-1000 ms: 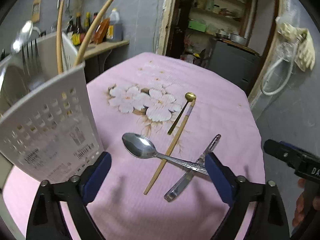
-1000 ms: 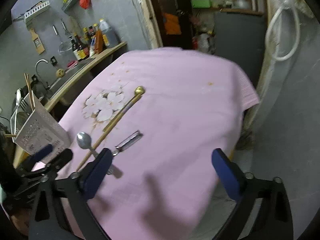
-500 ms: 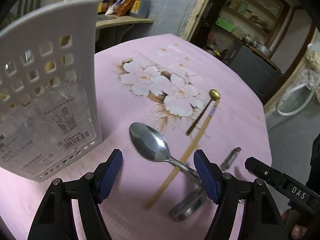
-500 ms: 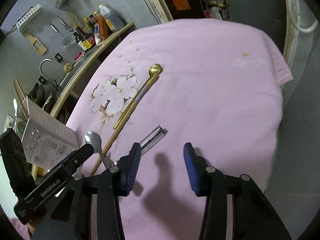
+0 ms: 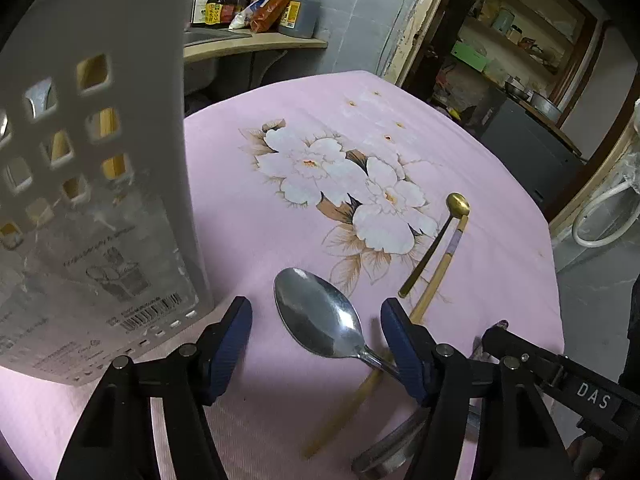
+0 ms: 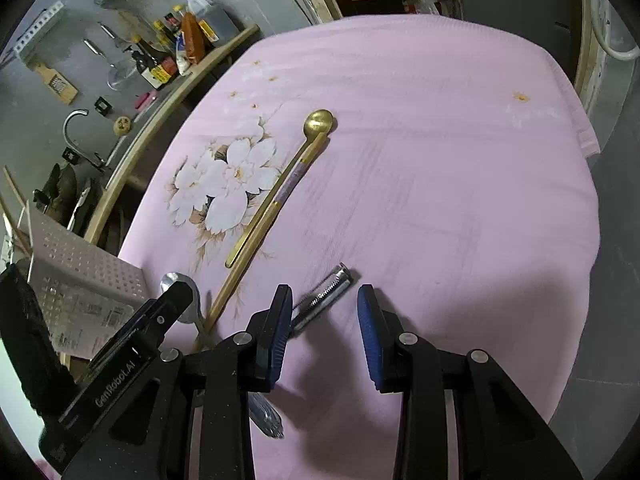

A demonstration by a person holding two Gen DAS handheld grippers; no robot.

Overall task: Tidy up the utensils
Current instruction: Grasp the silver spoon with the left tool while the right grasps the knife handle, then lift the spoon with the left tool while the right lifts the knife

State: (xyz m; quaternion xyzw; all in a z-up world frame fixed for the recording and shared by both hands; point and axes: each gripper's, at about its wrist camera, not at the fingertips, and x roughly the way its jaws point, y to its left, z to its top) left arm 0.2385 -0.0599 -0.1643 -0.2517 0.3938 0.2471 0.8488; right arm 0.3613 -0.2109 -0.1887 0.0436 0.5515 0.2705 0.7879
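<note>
Spoon (image 5: 320, 312): steel, bowl up, lying on the pink bench (image 5: 280, 128) just right of the caddy (image 5: 92, 200); its bowl sits between the pads of the left tongs (image 5: 316, 344), and its handle runs under the right pad.
Feel: judged stiff, light, polished and so slippery; flat on cloth, little edge to get under.
Where to hold: probably the neck, where bowl narrows to handle, across the thin width; the rounded bowl would likely squirt out.
Crossing: the handle lies over a chopstick (image 5: 436, 276), touching it; lifting could drag that stick.
Left tongs: spread wide, gripping nothing.
Right tongs (image 6: 324, 336): parted, nothing between the pads; a steel handle (image 6: 326, 296) lies just beyond the left pad.
Gold spoon (image 6: 280, 184): farther from the caddy, alongside the chopstick, touching or nearly so.
Caddy: white, perforated, already holds chopsticks; a fork or spoon shows dimly through the holes.
Risk: a pinch on the bowl may slip.
</note>
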